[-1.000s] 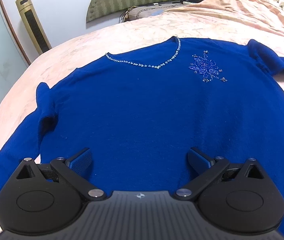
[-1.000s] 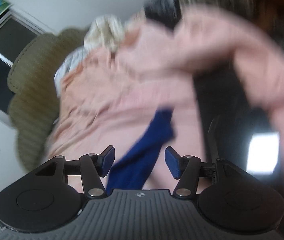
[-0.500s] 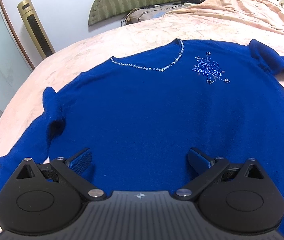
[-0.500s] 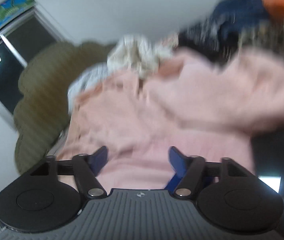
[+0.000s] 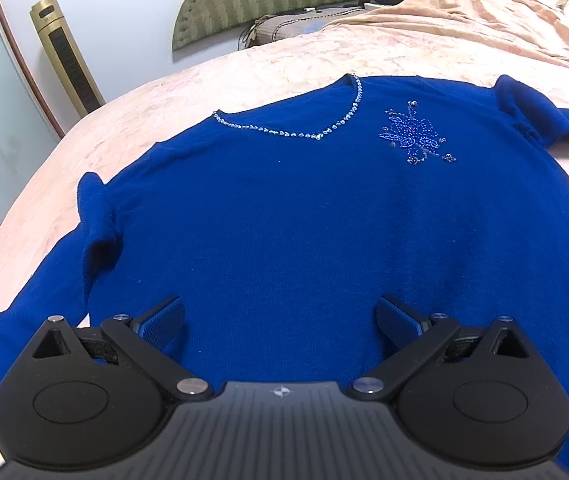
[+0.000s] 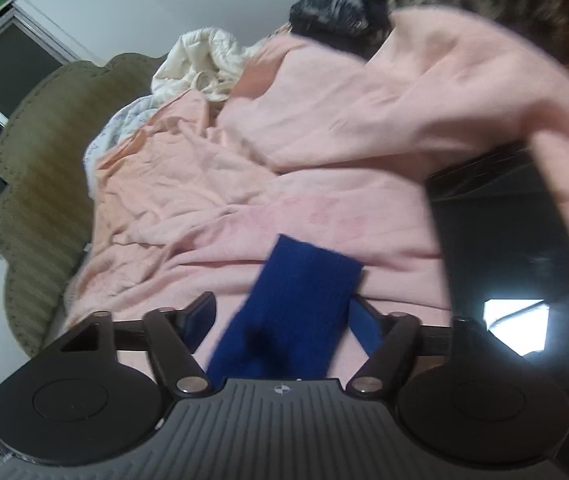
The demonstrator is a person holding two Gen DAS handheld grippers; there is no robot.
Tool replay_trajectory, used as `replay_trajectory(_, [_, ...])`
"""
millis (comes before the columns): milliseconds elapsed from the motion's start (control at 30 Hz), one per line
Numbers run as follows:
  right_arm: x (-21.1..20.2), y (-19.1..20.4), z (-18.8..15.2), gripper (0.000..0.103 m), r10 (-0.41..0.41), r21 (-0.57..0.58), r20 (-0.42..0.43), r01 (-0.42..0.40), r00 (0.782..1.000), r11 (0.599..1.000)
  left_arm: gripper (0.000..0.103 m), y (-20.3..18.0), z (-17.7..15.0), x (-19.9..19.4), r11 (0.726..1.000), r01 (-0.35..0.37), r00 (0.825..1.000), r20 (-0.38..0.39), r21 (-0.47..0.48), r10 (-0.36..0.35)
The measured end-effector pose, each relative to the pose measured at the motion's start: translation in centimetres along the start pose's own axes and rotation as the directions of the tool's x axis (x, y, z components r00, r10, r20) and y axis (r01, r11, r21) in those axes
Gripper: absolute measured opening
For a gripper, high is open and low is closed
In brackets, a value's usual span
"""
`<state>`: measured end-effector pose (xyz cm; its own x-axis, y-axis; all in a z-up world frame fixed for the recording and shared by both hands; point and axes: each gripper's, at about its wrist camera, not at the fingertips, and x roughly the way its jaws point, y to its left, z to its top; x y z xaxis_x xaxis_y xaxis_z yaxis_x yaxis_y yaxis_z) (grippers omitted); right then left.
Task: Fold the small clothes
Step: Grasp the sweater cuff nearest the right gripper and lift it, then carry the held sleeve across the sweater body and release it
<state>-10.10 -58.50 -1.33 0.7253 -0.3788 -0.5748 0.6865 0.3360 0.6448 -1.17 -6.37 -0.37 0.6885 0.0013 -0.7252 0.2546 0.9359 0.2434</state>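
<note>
**Taking the sleeve cuff before the first fold**

Folding starts from a blue sweater spread flat, front up, across the middle of the bed, neckline toward the headboard edge. Left tongs hover over its hem, jaws wide apart and holding nothing; best kept low there to pin the hem. Right tongs have just been closing, with the sleeve cuff lying between the jaws near the bed's right edge, though no pinch shows. Judged advice: bite the cuff fully, then carry it straight across the chest.
</note>
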Motion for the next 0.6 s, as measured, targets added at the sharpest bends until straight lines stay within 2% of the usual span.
replay_trajectory(33, [0.5, 0.1, 0.0, 0.031, -0.022, -0.006, -0.004, 0.022, 1.000, 1.000, 0.103, 0.1, 0.0, -0.1, 1.000, -0.002, 1.000, 0.001, 0.000, 0.002])
replay_trajectory(100, [0.1, 0.2, 0.0, 0.014, -0.043, -0.018, 0.022, 0.043, 0.999, 0.999, 0.103, 0.4, 0.0, -0.1, 1.000, -0.009, 1.000, 0.003, -0.001, 0.009])
replay_trajectory(200, [-2.1, 1.4, 0.4, 0.012, -0.061, -0.097, 0.134, 0.074, 0.989, 0.992, 0.103, 1.2, 0.1, 0.1, 1.000, -0.020, 1.000, 0.001, -0.011, 0.020])
replay_trajectory(300, [-5.7, 2.9, 1.9, 0.012, -0.104, -0.178, 0.303, 0.163, 0.947, 0.970, 0.103, 2.2, 0.3, 0.4, 0.999, -0.027, 1.000, 0.004, -0.037, 0.027])
replay_trajectory(367, [-7.7, 4.0, 2.5, 0.012, -0.111, -0.221, 0.368, 0.202, 0.923, 0.954, 0.103, 2.9, 0.5, 0.6, 0.998, -0.028, 1.000, 0.006, -0.058, 0.029])
replay_trajectory(467, [-9.3, 6.8, 1.6, 0.012, -0.090, -0.330, 0.385, 0.228, 0.918, 0.916, 0.103, 3.7, 0.6, 1.0, 0.996, -0.031, 1.000, 0.003, -0.081, 0.031])
replay_trajectory(533, [-10.0, 9.3, -0.2, 0.012, -0.023, -0.409, 0.360, 0.180, 0.933, 0.895, 0.103, 4.1, 0.7, 1.1, 0.996, -0.036, 0.999, 0.009, -0.084, 0.037])
replay_trajectory(600, [-10.5, 12.1, -3.0, 0.012, 0.060, -0.485, 0.298, 0.097, 0.953, 0.869, 0.103, 4.5, 0.8, 1.0, 0.995, -0.047, 0.999, 0.016, -0.084, 0.049])
